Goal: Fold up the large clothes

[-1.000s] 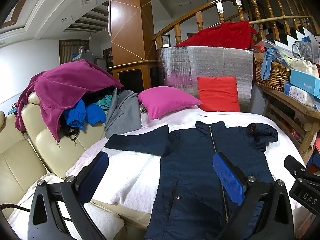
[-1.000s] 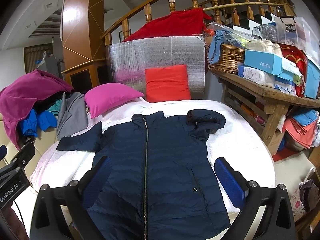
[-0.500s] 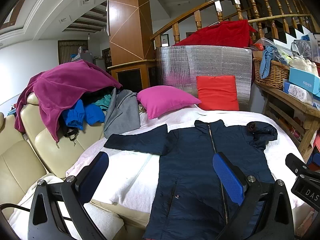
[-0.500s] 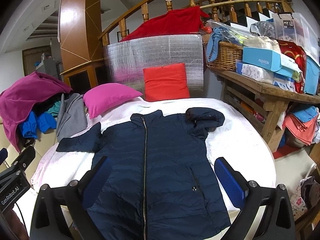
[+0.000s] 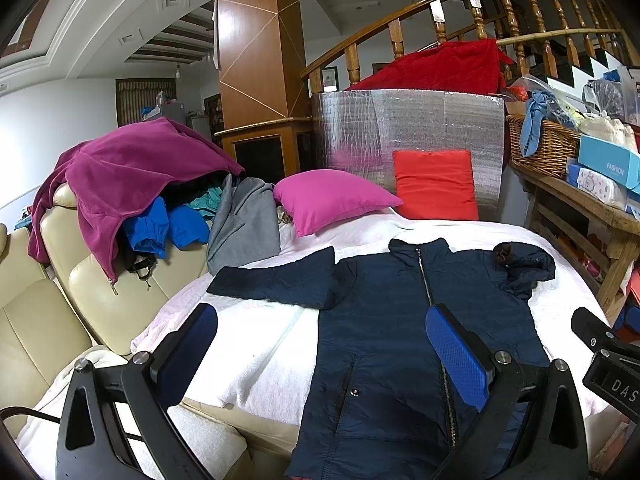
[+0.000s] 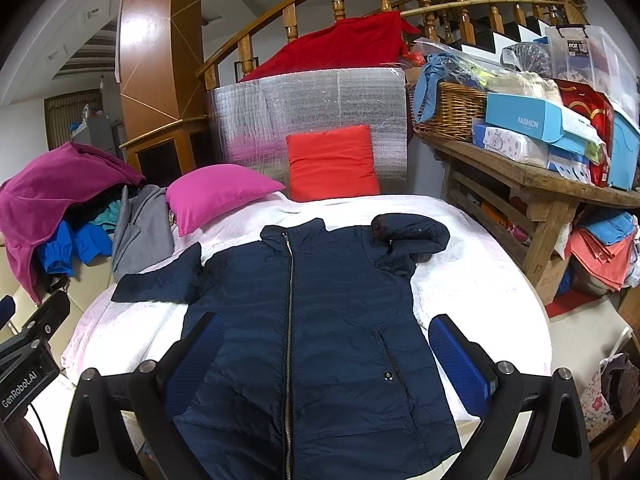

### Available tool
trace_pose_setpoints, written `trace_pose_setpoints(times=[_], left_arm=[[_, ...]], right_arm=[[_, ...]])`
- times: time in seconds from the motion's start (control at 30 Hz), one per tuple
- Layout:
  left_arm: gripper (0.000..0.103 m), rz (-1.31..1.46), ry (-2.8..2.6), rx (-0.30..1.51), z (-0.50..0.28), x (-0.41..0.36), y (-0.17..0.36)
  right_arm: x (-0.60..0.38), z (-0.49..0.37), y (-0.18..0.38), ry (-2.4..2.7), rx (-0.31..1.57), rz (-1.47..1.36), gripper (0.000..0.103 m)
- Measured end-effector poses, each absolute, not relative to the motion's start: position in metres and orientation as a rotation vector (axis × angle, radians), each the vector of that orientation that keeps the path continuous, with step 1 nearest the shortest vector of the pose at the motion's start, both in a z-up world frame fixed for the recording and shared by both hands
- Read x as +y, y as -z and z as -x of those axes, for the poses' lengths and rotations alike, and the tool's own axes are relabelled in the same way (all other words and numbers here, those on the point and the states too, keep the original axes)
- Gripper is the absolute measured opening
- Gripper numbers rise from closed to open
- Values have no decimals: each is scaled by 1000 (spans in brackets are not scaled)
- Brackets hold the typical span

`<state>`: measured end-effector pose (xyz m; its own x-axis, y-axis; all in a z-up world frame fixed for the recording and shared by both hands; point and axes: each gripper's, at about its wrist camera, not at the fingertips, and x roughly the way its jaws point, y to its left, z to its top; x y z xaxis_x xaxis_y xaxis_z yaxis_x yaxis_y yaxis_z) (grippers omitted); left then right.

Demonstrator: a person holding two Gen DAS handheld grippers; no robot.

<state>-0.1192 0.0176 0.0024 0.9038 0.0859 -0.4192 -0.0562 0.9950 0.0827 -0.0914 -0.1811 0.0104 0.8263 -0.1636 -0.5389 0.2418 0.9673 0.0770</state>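
A navy padded jacket (image 6: 320, 320) lies front-up and zipped on the white-covered bed (image 6: 472, 280). Its left sleeve (image 5: 276, 280) stretches out flat to the side, and its right sleeve (image 6: 412, 236) is folded back in a bunch near the shoulder. My left gripper (image 5: 320, 340) hovers open above the jacket's lower left edge, nothing between its blue pads. My right gripper (image 6: 324, 344) hangs open over the jacket's lower half, holding nothing. Part of the right gripper's body (image 5: 608, 364) shows at the edge of the left wrist view.
A pink pillow (image 6: 220, 196) and a red cushion (image 6: 332, 164) sit at the bed's far end. A cream sofa (image 5: 80, 280) piled with clothes (image 5: 132, 176) borders the left. A wooden table (image 6: 540, 184) with a basket and boxes stands right.
Both grippers have drifted slightly, so the jacket sits a touch lower and closer in view. Nothing was taken hold of; the jacket lies as before.
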Motion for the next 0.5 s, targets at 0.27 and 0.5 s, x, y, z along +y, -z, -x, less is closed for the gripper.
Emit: trace_pose_setpoints(times=[0.27, 0.5], left_arm=[[103, -75, -71, 443, 116, 14, -1], [103, -87, -76, 449, 109, 4, -3]], right_arm=[[-186, 89, -8, 217, 563, -157, 103], [-195, 83, -7, 218, 558, -182, 103]])
